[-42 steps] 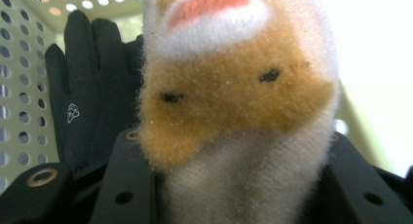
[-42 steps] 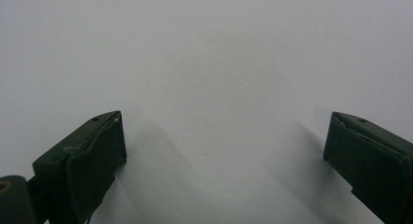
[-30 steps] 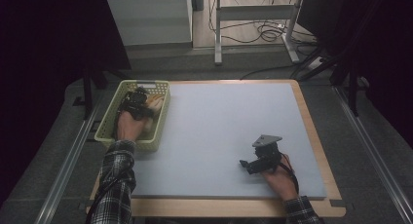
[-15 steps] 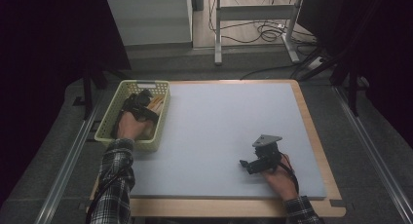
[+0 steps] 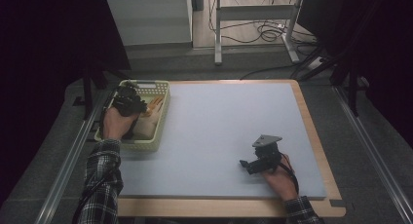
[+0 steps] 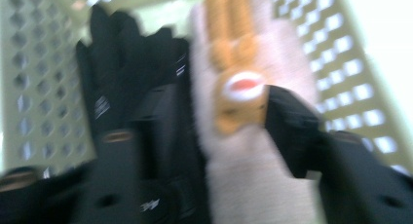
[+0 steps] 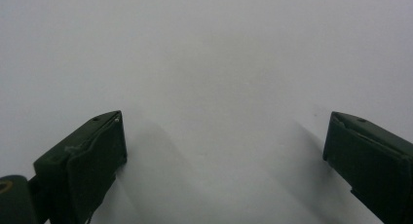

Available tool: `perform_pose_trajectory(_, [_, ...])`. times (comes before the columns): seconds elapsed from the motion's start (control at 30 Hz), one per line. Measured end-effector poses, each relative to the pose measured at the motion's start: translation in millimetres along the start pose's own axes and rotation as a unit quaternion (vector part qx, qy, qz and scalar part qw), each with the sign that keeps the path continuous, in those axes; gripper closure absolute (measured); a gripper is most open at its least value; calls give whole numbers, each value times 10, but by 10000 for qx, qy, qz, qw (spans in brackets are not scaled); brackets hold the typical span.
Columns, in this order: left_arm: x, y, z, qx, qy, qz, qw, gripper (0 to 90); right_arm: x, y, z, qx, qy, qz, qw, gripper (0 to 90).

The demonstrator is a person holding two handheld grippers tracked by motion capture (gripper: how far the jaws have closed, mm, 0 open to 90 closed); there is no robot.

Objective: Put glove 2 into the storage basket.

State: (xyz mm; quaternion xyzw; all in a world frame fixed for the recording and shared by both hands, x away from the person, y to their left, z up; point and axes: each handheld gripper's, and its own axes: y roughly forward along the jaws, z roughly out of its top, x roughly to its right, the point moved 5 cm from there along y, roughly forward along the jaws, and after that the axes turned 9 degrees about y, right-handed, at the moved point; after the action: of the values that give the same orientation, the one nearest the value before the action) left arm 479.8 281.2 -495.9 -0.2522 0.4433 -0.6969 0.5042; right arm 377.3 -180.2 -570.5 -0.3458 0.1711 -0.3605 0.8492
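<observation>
A pale green perforated basket stands at the table's left edge. In it lie a cream knitted glove with orange fingers and a black glove. My left gripper is inside the basket. Its jaws have just been closing, and in the left gripper view my left gripper is shut on the cream glove, with a fold of black glove beside it. The cream glove also shows just right of that gripper in the high view. My right gripper rests near the table's front right; my right gripper is open over bare table.
The light blue mat covers most of the wooden-edged table. The basket wall closes in around my left gripper. Metal rails run along both sides, and cables and a stand lie on the floor beyond.
The left gripper has shifted slightly left and upward inside the basket, and the cream glove now shows beside it. The right gripper has not moved.
</observation>
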Motion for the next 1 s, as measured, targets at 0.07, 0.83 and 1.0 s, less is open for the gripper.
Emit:
perform_pose_trajectory(0.07, [-40,77,-67,-136,-68,-38,9999,664,0,0,0,-1,5,3,10000,17])
perform_pose_trajectory(0.83, [-61,345,-146,-210,-166,-189,9995,608,-1,0,0,5,-2,-3,10000,17])
perform_pose_trajectory(1.0, [-79,290,-166,-35,-183,-164,9997,496,-1,0,0,11,-9,-9,10000,17])
